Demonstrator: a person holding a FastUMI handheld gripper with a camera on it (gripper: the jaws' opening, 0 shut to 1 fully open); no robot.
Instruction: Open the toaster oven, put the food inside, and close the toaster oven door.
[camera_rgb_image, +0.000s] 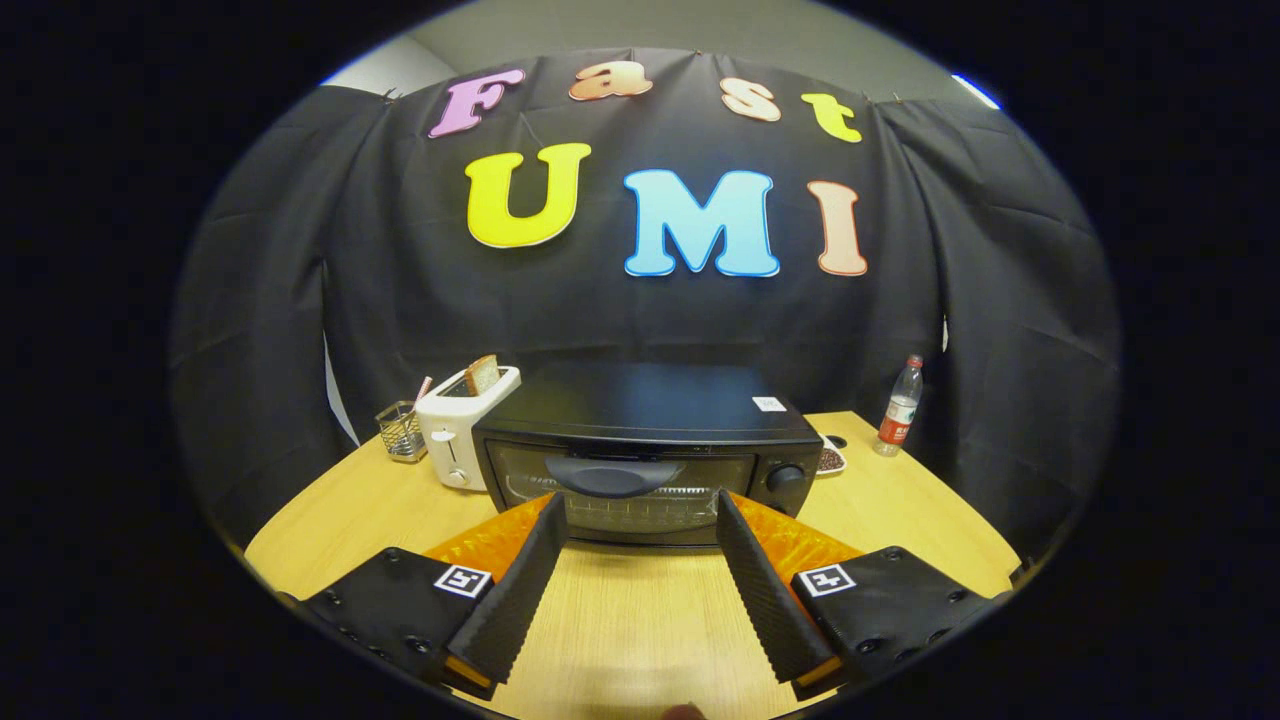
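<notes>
Oven (640, 450) sits on desk (640, 620), door shut, straight ahead of claw (640, 515). Handle (612, 477) runs crosswise along top of glass door, long axis side to side, square to the fingers' line; lies just beyond the fingertips and a little above, slightly nearer the left finger. Claw spread wide, fingers apart, nothing between them but bare desk and the door's lower edge. Knob (786, 476) to the right of the door. Toaster (462, 425) just beside the oven's left side, bread slice (484, 374) standing in its slot. Wire basket (401, 430) left of that; bottle (899, 407) well off to the right, small dish (830, 460) near the oven's right rear corner. Shut door fits either a stage ahead of opening or one after closing; cannot tell whether food lies inside through the glass.
</notes>
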